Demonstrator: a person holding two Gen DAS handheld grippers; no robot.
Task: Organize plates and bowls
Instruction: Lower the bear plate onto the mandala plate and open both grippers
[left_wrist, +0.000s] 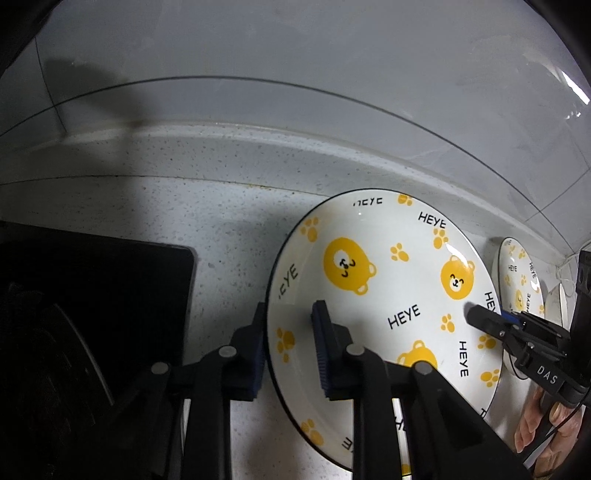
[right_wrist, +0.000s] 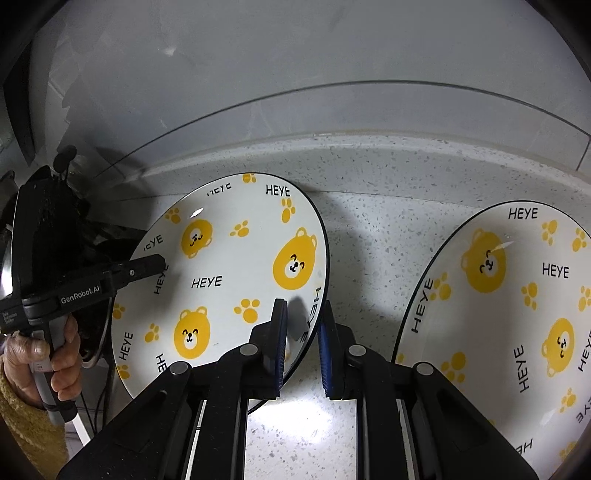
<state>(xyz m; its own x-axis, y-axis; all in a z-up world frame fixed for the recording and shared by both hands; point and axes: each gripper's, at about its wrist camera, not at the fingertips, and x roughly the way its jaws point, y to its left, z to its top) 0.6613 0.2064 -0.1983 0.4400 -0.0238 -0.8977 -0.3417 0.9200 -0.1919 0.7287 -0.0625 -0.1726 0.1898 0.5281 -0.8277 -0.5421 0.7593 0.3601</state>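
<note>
Dim, sharp fisheye views with dark corners, glare on glazed plates (right_wrist: 229, 258).

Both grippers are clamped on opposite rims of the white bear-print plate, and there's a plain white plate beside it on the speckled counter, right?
Not quite. The second plate isn't plain: the right wrist view shows the same yellow bears, paw prints and HEYE lettering. The rest holds: left gripper and right gripper grip opposite rims of the white bear-print plate.
</note>
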